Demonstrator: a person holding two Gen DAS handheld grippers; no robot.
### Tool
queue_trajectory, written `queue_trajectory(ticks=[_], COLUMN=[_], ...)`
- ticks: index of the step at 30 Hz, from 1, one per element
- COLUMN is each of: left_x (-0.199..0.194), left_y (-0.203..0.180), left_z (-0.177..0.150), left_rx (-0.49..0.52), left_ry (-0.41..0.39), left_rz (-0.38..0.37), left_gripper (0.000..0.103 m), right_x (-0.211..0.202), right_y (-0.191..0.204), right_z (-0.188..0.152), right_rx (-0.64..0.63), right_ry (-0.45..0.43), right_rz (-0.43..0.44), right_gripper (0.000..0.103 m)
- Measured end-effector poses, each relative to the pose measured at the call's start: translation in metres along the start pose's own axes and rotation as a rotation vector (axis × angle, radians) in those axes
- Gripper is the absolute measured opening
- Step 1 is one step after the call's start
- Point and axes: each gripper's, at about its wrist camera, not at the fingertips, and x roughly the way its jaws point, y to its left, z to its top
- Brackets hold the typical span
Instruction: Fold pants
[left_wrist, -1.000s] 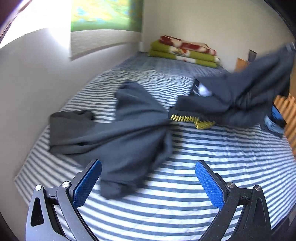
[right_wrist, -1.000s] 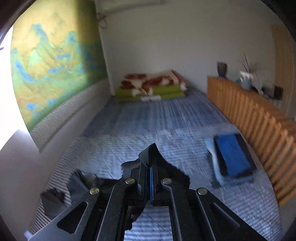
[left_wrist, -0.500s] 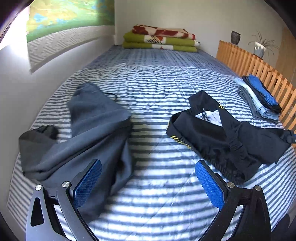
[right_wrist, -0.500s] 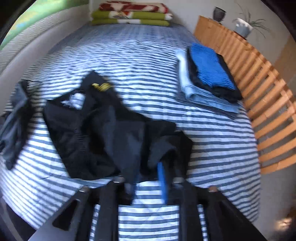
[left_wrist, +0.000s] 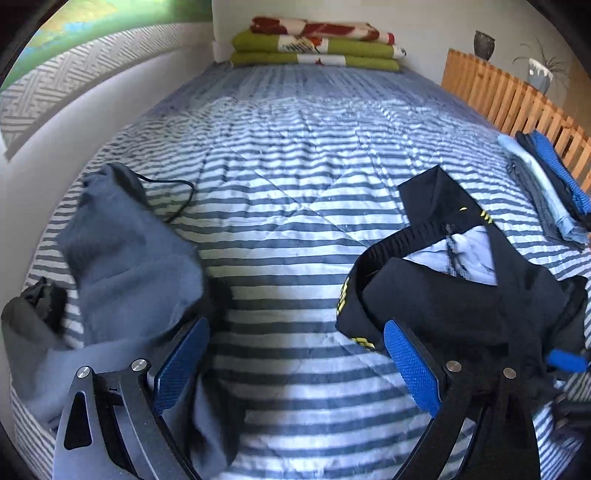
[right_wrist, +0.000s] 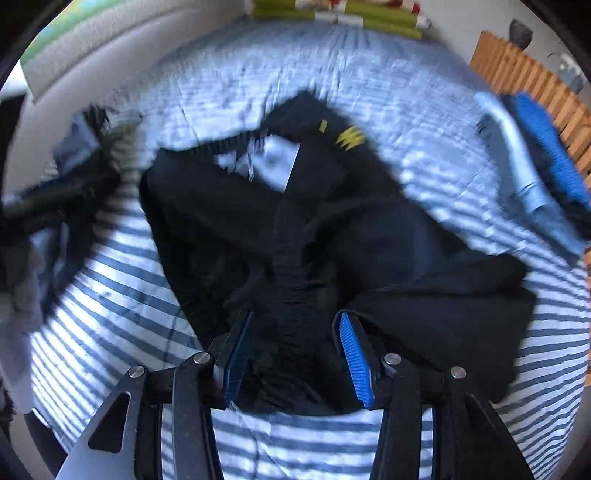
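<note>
Black pants (left_wrist: 461, 306) with yellow marks lie crumpled on the striped bed (left_wrist: 295, 177), at right in the left wrist view. In the right wrist view the black pants (right_wrist: 332, 221) fill the middle, and their gathered waistband runs between the fingers of my right gripper (right_wrist: 295, 354), which is open with its blue pads apart. My left gripper (left_wrist: 295, 365) is open over bare bedcover between the two garments. Grey pants (left_wrist: 129, 266) lie bunched at left, touching the left finger.
A folded stack of blue and pale clothes (left_wrist: 546, 192) sits by the wooden slatted rail (left_wrist: 491, 96) at right. Folded green and red blankets (left_wrist: 317, 48) lie at the far end. A wall runs along the bed's left side.
My right gripper carried the black pants down onto the bed, then opened and let them go. The left gripper moved forward between the two garments, staying open.
</note>
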Motion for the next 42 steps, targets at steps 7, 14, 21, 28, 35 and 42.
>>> queue_trajectory(ticks=[7,14,21,28,35,42], left_x=[0.029,0.043,0.039,0.028,0.011,-0.026], left_y=[-0.003,-0.025,-0.012,0.047,0.131,0.157], left_z=[0.008,0.000,-0.007,-0.019,-0.029,-0.041], left_rx=[-0.028,0.032,-0.018,-0.011,-0.200,-0.156], left_ry=[0.044,0.071,0.070,0.083,0.051,0.012], left_rz=[-0.048,-0.057,-0.100,0.032,0.081,0.015], left_gripper=[0.091,0.059,0.057,0.068,0.068,0.069], right_x=[0.021,-0.005,-0.081,-0.073,-0.035,0.009], right_y=[-0.004,-0.110,-0.136,-0.059,-0.022,0.009], right_z=[-0.009,-0.034,-0.047,-0.016,-0.004,0.005], right_rx=[-0.047,0.115,0.180,0.092,0.065,-0.009], right_ry=[0.045,0.087,-0.041,-0.106,-0.061,0.022], right_rz=[-0.063,-0.294,-0.305,-0.105,-0.054,-0.056], right_gripper=[0.044,0.044,0.044,0.044,0.044,0.046])
